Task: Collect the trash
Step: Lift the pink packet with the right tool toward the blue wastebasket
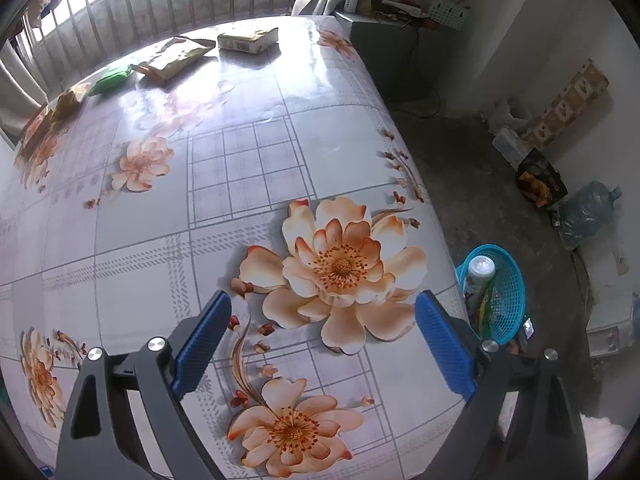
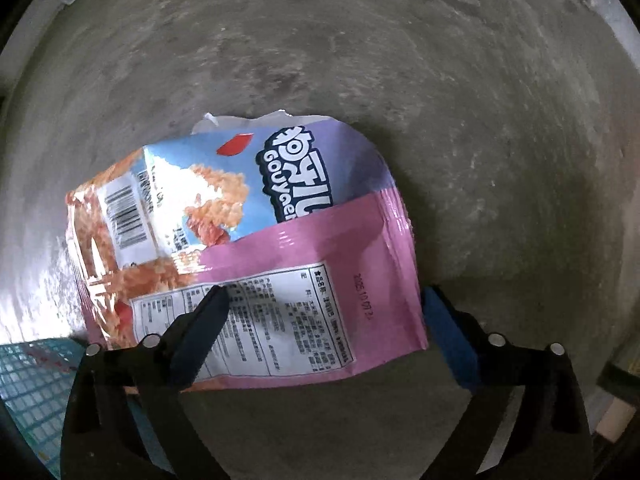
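right gripper (image 2: 322, 326): jaws spread wide, pointing down at the concrete floor (image 2: 400, 100). a pink and blue snack bag (image 2: 256, 248) lies below and between them; whether it rests on the floor or is in the air cannot be told. no pad presses on it: the left finger (image 2: 200, 340) overlaps the printed label side, the right finger (image 2: 448, 340) sits just off the bag's edge. a corner of the teal mesh basket (image 2: 32, 392) shows at lower left, just beside the bag.

left gripper (image 1: 322, 344): jaws open, empty, tilted down over the worktop (image 1: 240, 160) with its flowered cloth. far end of the worktop: a green packet (image 1: 110, 78), a yellowish wrapper (image 1: 172, 58) and a small box (image 1: 248, 38), well apart from the jaws. the teal mesh basket (image 1: 506, 300) stands on the floor beside the worktop's right edge, holding a white-capped bottle (image 1: 480, 276). further right along the wall, a large water jug (image 1: 592, 208).
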`<state>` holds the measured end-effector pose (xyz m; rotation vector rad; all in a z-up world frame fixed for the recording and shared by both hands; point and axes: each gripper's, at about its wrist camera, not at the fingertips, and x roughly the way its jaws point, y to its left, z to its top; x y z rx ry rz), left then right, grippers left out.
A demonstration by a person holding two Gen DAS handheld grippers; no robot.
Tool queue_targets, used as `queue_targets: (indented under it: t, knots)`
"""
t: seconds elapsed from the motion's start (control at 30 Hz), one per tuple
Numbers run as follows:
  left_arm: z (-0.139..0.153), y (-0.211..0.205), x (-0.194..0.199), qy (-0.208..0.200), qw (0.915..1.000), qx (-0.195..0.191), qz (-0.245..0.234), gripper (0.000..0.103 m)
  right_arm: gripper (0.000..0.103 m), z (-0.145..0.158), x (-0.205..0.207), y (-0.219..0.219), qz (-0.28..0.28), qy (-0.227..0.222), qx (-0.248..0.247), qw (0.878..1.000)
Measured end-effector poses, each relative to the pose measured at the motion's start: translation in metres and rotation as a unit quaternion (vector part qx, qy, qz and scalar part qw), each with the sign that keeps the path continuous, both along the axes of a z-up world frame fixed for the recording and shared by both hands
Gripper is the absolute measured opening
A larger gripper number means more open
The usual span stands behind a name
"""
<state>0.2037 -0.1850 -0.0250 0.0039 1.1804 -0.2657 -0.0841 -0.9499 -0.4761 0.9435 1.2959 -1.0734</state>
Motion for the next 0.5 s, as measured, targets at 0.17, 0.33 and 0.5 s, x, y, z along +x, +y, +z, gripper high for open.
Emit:
queue_targets:
  t: [0.17,0.33,0.5]
  knots:
    - [0.000,-0.001,0.001,-0.003,1.0000,0.001,-0.002,0.091,0.058,0.008,0.000,0.016,-0.005,-0.010,-0.009,1.000]
    - [0.002,-0.001,-0.002,-0.006,1.0000,-0.002,-0.005,0.091,0.022,0.012,0.011,0.027,0.002,-0.009,-0.008,1.000]
    - [0.010,0.003,-0.007,-0.018,0.9998,-0.009,-0.008,0.091,0.008,0.032,0.003,0.040,-0.002,-0.012,-0.038,0.999]
